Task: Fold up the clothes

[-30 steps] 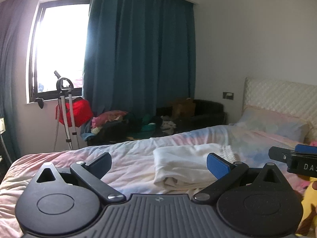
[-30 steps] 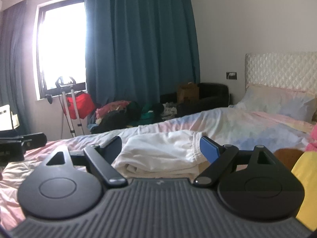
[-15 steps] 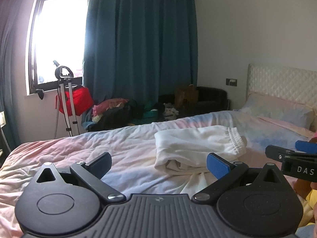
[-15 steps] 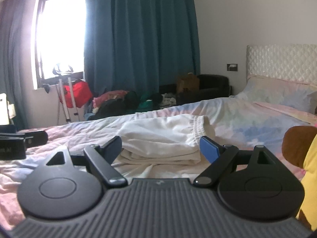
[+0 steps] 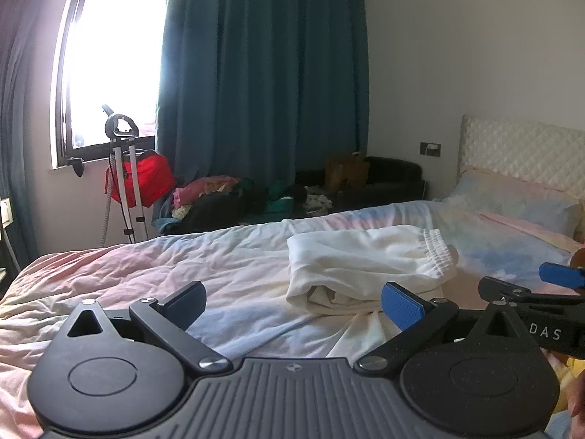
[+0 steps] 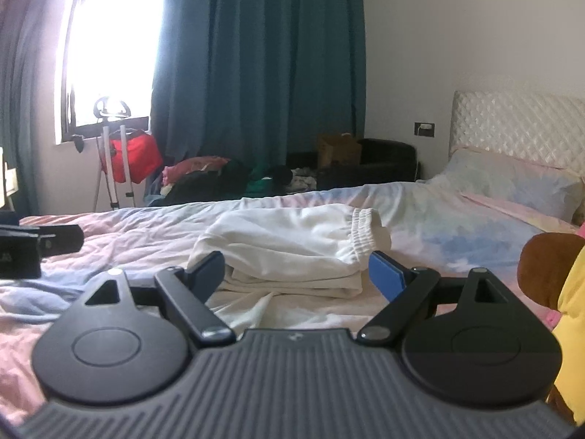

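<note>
Here, a rumpled pastel bed (image 5: 219, 267) faces teal curtains (image 5: 263, 91) and a bright window (image 5: 109, 62).

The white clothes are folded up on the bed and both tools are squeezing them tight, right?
Not quite. The white clothes do lie folded on the bed, but neither tool is squeezing them. The right wrist view shows the right tool wide open just short of the pile, and the left wrist view shows the left tool open too, holding nothing.
</note>
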